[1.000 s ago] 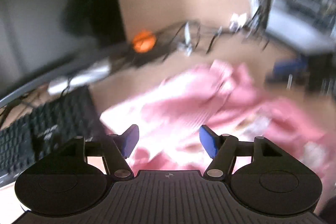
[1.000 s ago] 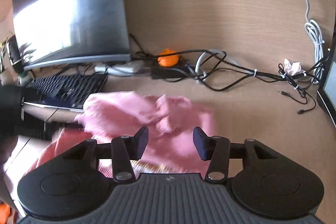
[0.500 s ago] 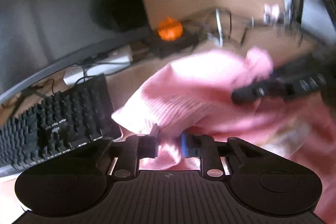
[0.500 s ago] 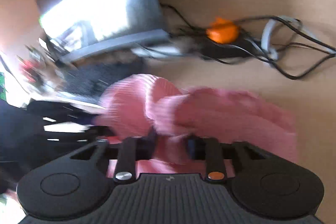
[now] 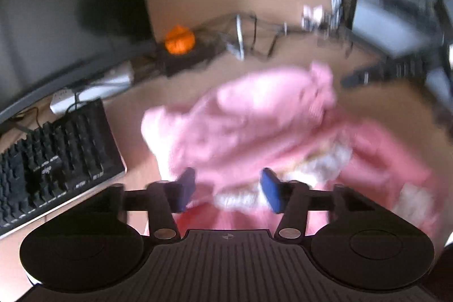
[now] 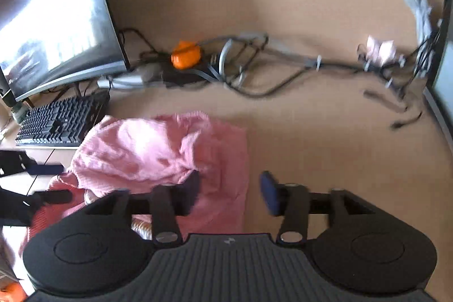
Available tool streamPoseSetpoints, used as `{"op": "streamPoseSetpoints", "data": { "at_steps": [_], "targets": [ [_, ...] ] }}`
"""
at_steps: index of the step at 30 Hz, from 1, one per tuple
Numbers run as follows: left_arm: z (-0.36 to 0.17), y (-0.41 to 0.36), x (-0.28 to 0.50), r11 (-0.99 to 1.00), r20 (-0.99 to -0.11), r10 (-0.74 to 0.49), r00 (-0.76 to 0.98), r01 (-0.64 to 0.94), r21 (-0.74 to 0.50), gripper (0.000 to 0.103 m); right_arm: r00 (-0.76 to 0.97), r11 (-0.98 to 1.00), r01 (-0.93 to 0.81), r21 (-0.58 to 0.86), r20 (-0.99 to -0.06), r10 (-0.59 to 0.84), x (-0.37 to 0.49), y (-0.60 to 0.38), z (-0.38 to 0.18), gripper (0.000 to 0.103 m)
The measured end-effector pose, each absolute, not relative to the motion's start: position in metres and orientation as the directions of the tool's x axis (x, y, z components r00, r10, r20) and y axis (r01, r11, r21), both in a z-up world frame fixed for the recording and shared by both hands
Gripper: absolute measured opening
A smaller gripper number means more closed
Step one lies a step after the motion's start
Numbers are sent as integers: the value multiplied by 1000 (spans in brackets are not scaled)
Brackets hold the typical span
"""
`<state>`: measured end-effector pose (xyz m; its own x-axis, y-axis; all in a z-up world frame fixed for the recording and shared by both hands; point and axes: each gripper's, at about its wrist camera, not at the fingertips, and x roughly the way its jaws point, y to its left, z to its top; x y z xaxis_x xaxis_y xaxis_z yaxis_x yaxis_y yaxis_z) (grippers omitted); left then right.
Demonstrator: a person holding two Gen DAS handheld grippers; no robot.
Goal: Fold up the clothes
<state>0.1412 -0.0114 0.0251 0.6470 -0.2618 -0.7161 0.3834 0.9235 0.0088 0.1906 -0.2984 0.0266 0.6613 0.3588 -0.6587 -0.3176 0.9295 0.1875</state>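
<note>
A pink knitted garment (image 5: 254, 120) lies bunched on the tan desk, with a white printed patch showing near its front. In the left wrist view my left gripper (image 5: 228, 188) is open, its blue pads just above the garment's near edge, holding nothing. In the right wrist view the garment (image 6: 158, 149) lies left of centre. My right gripper (image 6: 229, 193) is open, its left finger over the cloth's right part and its right finger over bare desk. The left gripper (image 6: 34, 183) shows at the left edge there.
A black keyboard (image 6: 59, 123) and a monitor (image 6: 53, 19) stand at the left. An orange object (image 6: 185, 55) and tangled cables (image 6: 283, 67) lie along the back of the desk (image 6: 325, 146). A second screen edge (image 6: 441, 92) is at the right.
Both grippers were shut on the pink garment half a second ago and have opened, letting it drop onto the desk. The right gripper has moved right and back from the cloth.
</note>
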Motion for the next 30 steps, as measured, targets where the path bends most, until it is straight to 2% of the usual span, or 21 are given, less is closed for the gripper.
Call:
{"op": "streamPoseSetpoints", "data": {
  "at_steps": [3,5,7,9,10,12,14,17,19,21,23,27,30],
  "targets": [
    [36,-10,157,927,-678,-303,669,371,-48,71,680,906,-387,173,-610,407,193,-277,30,54],
    [29,-18,175,927,-671,-320,668,368,-76,77,662,888,-425,178,-608,438,203,-259,25,54],
    [13,-24,197,933,-690,-317,651,343,-105,79,671,903,-418,99,-637,380,218,-240,9,54],
    [-9,-26,219,945,-730,-300,614,297,-138,79,717,927,-369,-73,-657,233,237,-223,-15,54],
    [-19,-25,228,949,-748,-293,595,275,-154,78,720,933,-350,-87,-662,209,243,-223,-23,55],
    [-31,-22,237,951,-761,-297,576,252,-180,79,710,945,-322,-54,-674,204,254,-231,-33,70],
    [-30,-22,239,950,-760,-299,578,252,-182,79,698,948,-317,-25,-683,215,260,-237,-35,75],
    [-23,-18,238,957,-763,-286,580,210,-200,77,683,945,-326,15,-687,247,261,-247,-29,76],
    [-10,-13,230,962,-752,-274,600,183,-204,79,698,942,-334,41,-661,277,252,-255,-17,77],
    [10,-5,210,962,-719,-274,639,189,-199,85,720,937,-348,27,-632,285,233,-264,-3,89],
    [24,0,184,962,-698,-272,663,209,-177,88,735,934,-357,-13,-621,272,211,-274,2,93],
    [20,-3,138,929,-720,-364,591,284,-237,89,707,931,-361,-61,-668,230,164,-291,-4,93],
    [-1,-17,123,924,-761,-375,530,283,-259,89,685,929,-363,-70,-695,215,139,-293,-15,98]
  ]
}}
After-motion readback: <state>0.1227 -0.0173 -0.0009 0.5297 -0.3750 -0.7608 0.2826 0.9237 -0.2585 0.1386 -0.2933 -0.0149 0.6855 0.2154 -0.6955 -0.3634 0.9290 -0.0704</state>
